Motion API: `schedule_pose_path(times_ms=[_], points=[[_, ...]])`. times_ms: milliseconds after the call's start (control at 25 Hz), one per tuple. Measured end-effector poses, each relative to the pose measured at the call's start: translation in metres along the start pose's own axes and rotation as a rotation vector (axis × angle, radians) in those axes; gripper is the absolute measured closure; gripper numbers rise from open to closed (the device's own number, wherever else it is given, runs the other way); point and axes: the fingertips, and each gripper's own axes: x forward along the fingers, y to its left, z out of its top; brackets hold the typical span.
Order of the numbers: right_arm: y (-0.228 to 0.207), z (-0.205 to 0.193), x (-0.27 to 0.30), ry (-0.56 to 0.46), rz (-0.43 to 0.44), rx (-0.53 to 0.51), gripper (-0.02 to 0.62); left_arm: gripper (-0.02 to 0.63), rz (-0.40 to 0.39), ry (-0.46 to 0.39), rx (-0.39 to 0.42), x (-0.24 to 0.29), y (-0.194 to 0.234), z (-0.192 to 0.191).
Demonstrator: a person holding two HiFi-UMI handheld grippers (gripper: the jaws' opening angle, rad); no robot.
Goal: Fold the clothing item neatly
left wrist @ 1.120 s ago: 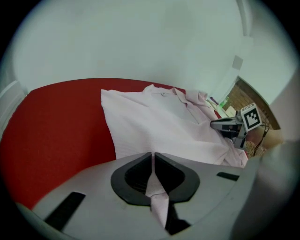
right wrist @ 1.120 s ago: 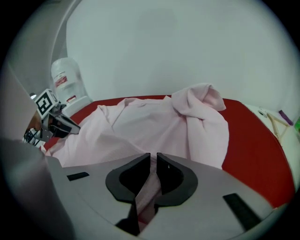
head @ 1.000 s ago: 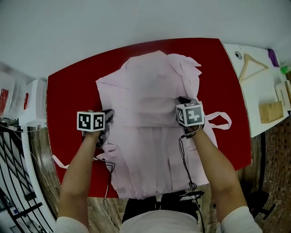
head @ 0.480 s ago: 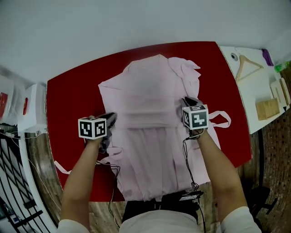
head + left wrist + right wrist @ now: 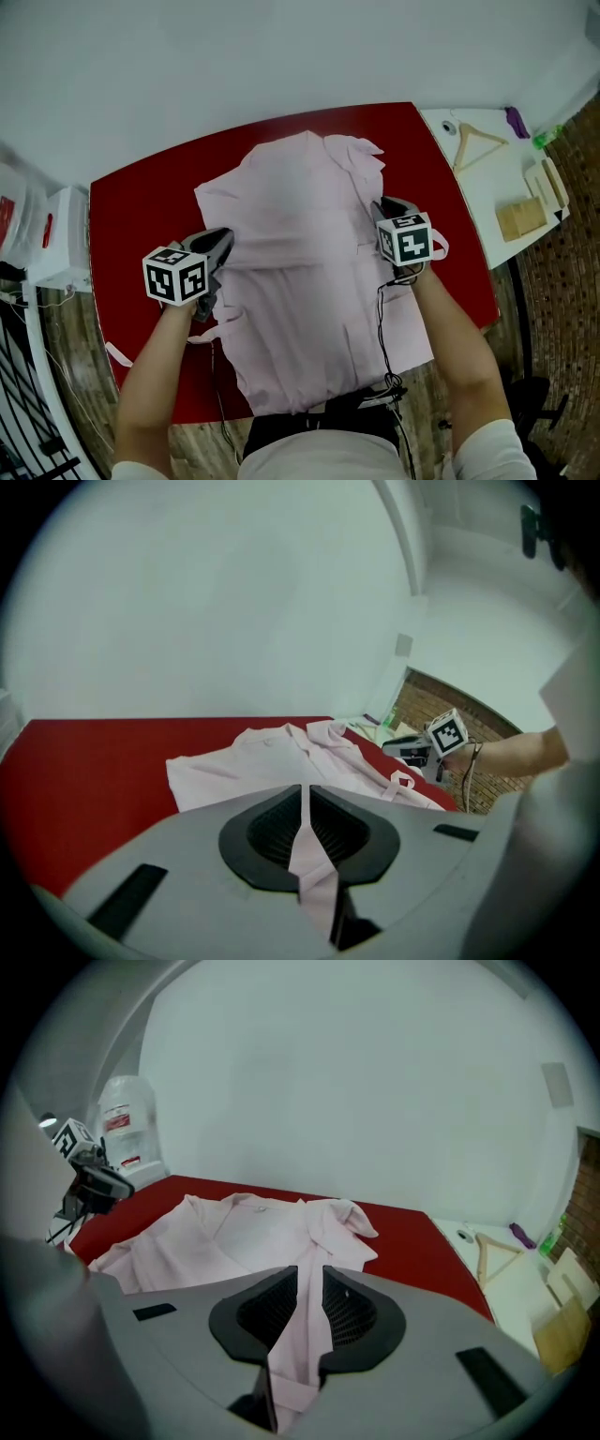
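A pale pink garment (image 5: 300,272) lies spread on the red table (image 5: 141,197), collar end far, hem hanging over the near edge. My left gripper (image 5: 223,242) is shut on its left edge, a thin strip of cloth pinched between the pads (image 5: 305,803). My right gripper (image 5: 382,208) grips the right edge; its jaws have just been opening a little, and a thicker bunch of pink cloth still fills the gap (image 5: 309,1288). Both grippers are raised above the table. A tie loop (image 5: 437,247) pokes out beside the right gripper.
A white side table (image 5: 487,183) at the right carries a wooden hanger (image 5: 473,145) and wooden blocks (image 5: 521,217). White containers (image 5: 56,234) stand left of the red table. Cables (image 5: 389,375) hang from the grippers toward the person. A white wall lies behind.
Both grippers have risen with the garment's side edges in them, the left one more. The garment's sides have lifted off the table.
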Motion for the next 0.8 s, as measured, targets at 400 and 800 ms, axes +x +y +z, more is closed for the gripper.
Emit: schedule_pose_path(times_ms=[400, 800], points=[[-0.061, 0.019, 0.006, 0.006, -0.011, -0.098, 0.522, 0.58, -0.011, -0.087, 0.116, 0.014, -0.055, 0.049], [-0.103, 0.023, 0.049, 0.034, 0.035, -0.17, 0.515, 0.578, -0.031, -0.083, 0.129, 0.076, -0.101, 0.062]])
